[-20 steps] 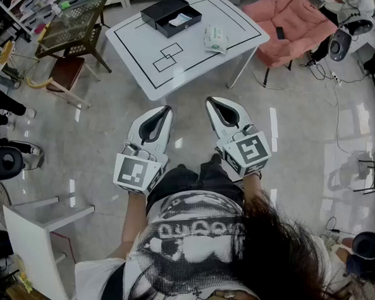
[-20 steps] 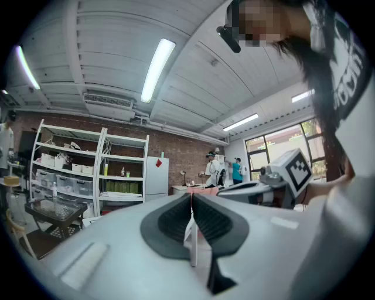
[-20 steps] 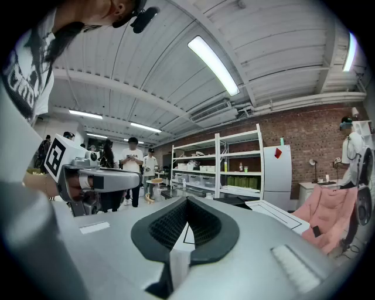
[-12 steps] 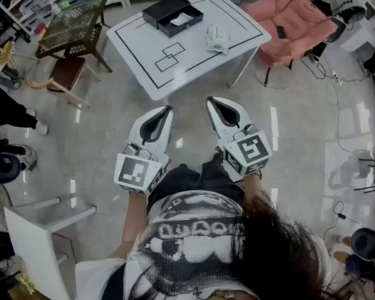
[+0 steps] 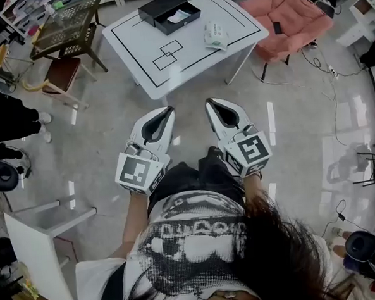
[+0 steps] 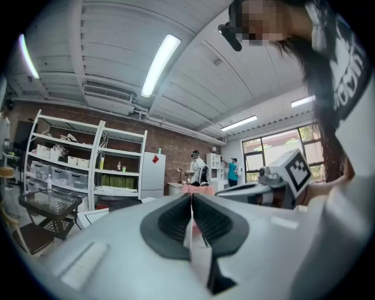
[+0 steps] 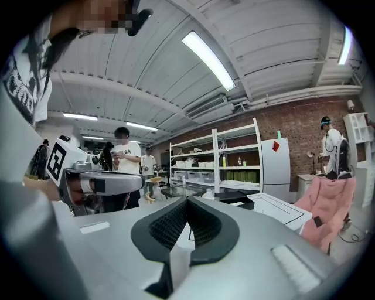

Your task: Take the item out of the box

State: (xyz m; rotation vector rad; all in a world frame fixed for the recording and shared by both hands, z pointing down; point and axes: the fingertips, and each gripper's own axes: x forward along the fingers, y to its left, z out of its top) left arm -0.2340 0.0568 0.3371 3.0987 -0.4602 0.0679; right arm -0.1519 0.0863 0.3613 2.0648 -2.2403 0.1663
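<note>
An open black box (image 5: pixel 169 13) stands at the far end of a white table (image 5: pixel 188 57), with a white item (image 5: pixel 180 16) lying inside it. A white and green packet (image 5: pixel 215 36) lies on the table to the box's right. My left gripper (image 5: pixel 168 109) and right gripper (image 5: pixel 208 102) are held side by side over the floor, well short of the table, both shut and empty. The right gripper view shows the black box (image 7: pixel 239 200) far ahead past the closed jaws. The left gripper (image 6: pixel 191 197) looks level across the room with its jaws together.
A pink armchair (image 5: pixel 290 16) stands right of the table, a mesh-topped stand (image 5: pixel 66 27) and a wooden stool (image 5: pixel 59 75) to its left. A white chair (image 5: pixel 41 250) is at my near left. Cables run over the floor at right. People stand near the shelves (image 7: pixel 217 164).
The table and the room have slid slightly up and left in the head view; a person at the left edge has come further in. Both grippers keep their pose.
</note>
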